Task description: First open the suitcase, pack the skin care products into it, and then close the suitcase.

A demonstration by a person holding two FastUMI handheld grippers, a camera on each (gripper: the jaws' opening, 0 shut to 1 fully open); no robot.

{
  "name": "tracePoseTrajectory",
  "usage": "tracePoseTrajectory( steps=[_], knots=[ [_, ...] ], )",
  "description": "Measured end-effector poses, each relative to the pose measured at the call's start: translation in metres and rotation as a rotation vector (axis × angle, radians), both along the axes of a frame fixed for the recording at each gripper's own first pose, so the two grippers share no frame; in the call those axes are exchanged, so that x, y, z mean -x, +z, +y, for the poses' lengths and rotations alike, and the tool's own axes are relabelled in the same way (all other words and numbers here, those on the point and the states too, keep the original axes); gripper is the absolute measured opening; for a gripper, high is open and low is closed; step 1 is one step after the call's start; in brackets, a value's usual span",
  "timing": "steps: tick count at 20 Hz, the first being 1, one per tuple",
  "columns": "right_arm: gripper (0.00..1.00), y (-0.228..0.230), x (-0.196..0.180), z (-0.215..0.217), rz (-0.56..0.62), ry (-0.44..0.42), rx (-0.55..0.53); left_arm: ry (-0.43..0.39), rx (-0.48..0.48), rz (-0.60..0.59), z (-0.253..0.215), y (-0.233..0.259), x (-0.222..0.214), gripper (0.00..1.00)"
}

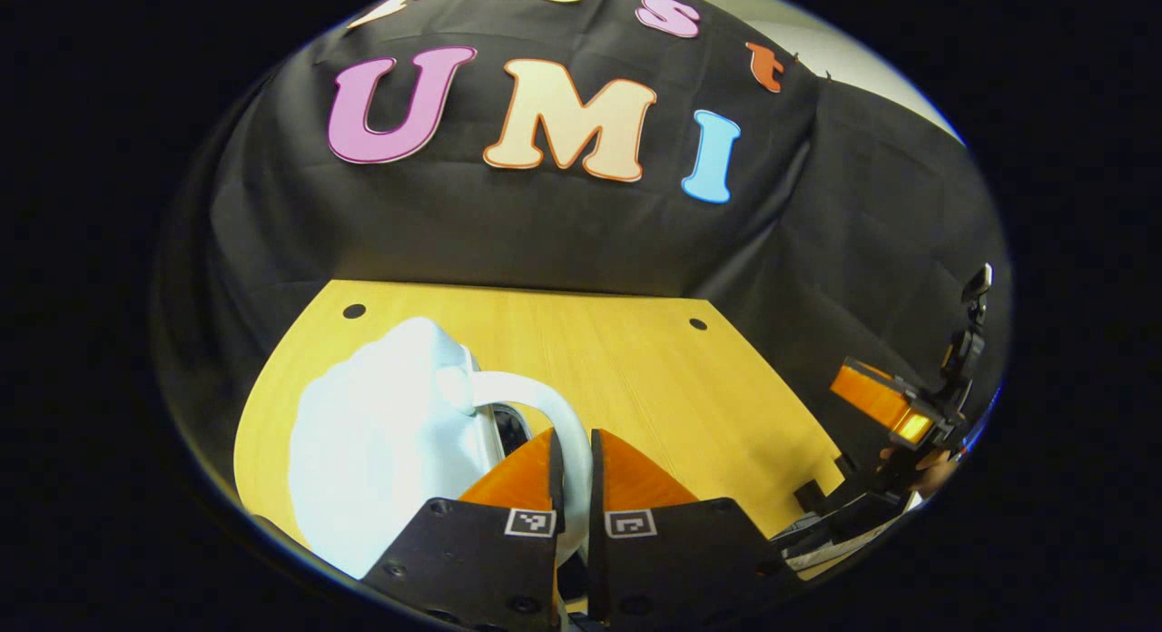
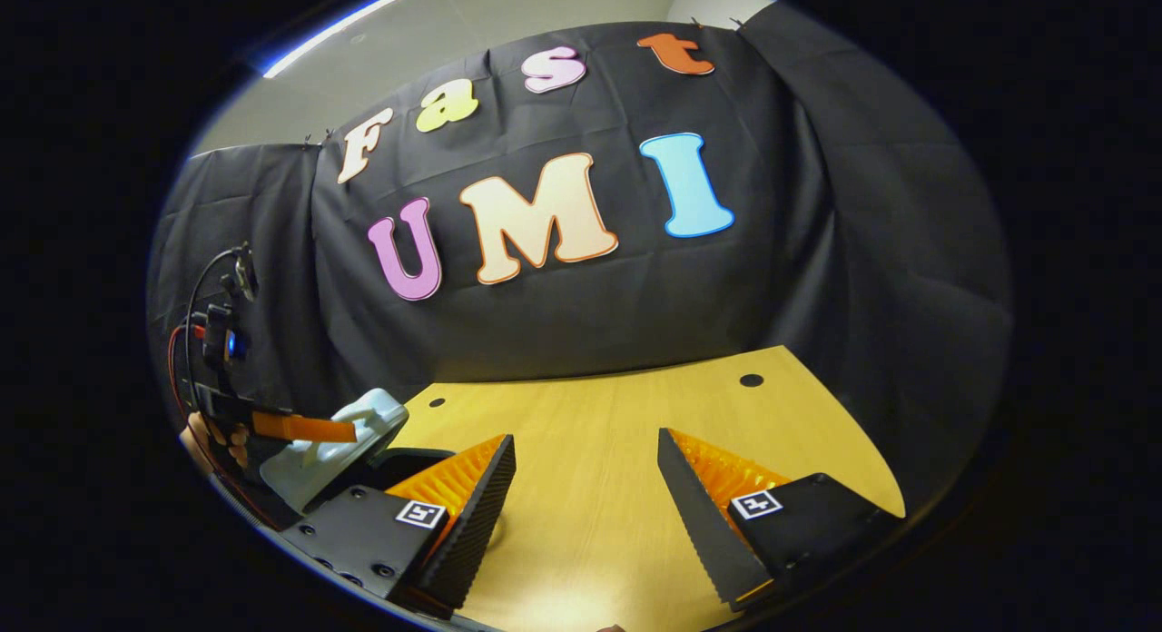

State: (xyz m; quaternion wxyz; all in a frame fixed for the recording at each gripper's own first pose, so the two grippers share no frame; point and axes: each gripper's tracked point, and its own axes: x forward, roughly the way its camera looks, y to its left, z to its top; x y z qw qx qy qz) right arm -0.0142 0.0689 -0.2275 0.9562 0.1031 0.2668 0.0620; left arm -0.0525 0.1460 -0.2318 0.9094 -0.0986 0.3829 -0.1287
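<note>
One white suitcase [image 1: 381, 441] sits on the yellow wood table [image 1: 654, 387], near its left side. It has one curved white handle [image 1: 545, 409]. In the left gripper view, the left tool [image 1: 572, 473] has its two fingers close together with the handle between them. Both fingers press on the handle, so the tool is holding it. In the right gripper view the same tool [image 2: 340, 429] shows far off at the left edge, with its fingers on the handle [image 2: 359, 420] at the top of the suitcase [image 2: 336, 455]. A hand [image 2: 213, 441] holds it from behind. One red wire and some black wires run up from it.

The right tool [image 2: 585, 487] is wide open. Its two fingers stand well apart, with bare table [image 2: 590, 432] between them, and they touch nothing. In the left gripper view this tool [image 1: 876, 391] shows at the far right, off past the table edge, held by a hand [image 1: 930, 469].

The table has small dark round holes near its back edge. Two of them show in each view, such as this hole [image 2: 751, 380]. Black cloth [image 2: 635, 305] hangs behind the table as a wall. I cannot tell if the suitcase lid is open or shut.
</note>
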Motion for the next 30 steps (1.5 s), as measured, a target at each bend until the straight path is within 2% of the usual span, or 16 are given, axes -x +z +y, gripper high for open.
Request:
tracePoseTrajectory(
  steps=[4, 6, 7, 9, 11, 15, 17, 20, 24, 26, 27, 28, 30],
  knots=[
    [0.98, 0.004, 0.007, -0.021, -0.001, -0.011, 0.016, -0.030, -0.040, 0.042, -0.029, -0.029, 0.007, 0.06],
    [0.98, 0.007, 0.009, -0.029, -0.007, -0.004, 0.016, -0.022, -0.086, 0.051, -0.038, -0.042, 0.007, 0.11],
    [0.98, 0.011, 0.008, -0.032, -0.018, 0.003, 0.014, -0.018, -0.095, 0.018, -0.047, -0.038, 0.006, 0.14],
    [0.98, 0.021, 0.004, -0.039, -0.048, 0.012, 0.011, 0.001, -0.098, -0.065, -0.070, -0.015, -0.007, 0.56],
    [0.98, 0.041, -0.005, -0.045, -0.109, 0.021, 0.010, 0.064, -0.135, -0.186, -0.080, 0.016, -0.024, 0.97],
    [0.98, 0.098, -0.027, -0.052, -0.281, 0.031, 0.015, 0.205, -0.231, -0.411, -0.087, 0.086, -0.052, 0.95],
    [0.97, 0.124, -0.035, -0.054, -0.343, 0.019, 0.011, 0.240, -0.252, -0.477, -0.094, 0.115, -0.055, 0.95],
    [0.97, 0.162, -0.042, -0.059, -0.425, -0.049, 0.009, 0.285, -0.339, -0.590, -0.086, 0.158, -0.064, 0.95],
    [0.97, 0.188, -0.038, -0.054, -0.464, -0.121, 0.036, 0.251, -0.319, -0.659, -0.100, 0.181, -0.065, 0.96],
    [0.97, 0.197, -0.031, -0.042, -0.471, -0.115, 0.042, 0.224, -0.300, -0.653, -0.104, 0.184, -0.063, 0.96],
    [0.97, 0.203, -0.027, -0.040, -0.483, -0.121, 0.057, 0.214, -0.289, -0.655, -0.105, 0.188, -0.063, 1.00],
    [0.97, 0.206, -0.021, -0.039, -0.492, -0.126, 0.073, 0.208, -0.282, -0.664, -0.105, 0.191, -0.060, 1.00],
    [0.97, 0.209, -0.011, -0.030, -0.503, -0.118, 0.096, 0.191, -0.282, -0.672, -0.105, 0.194, -0.057, 0.95]
  ],
)
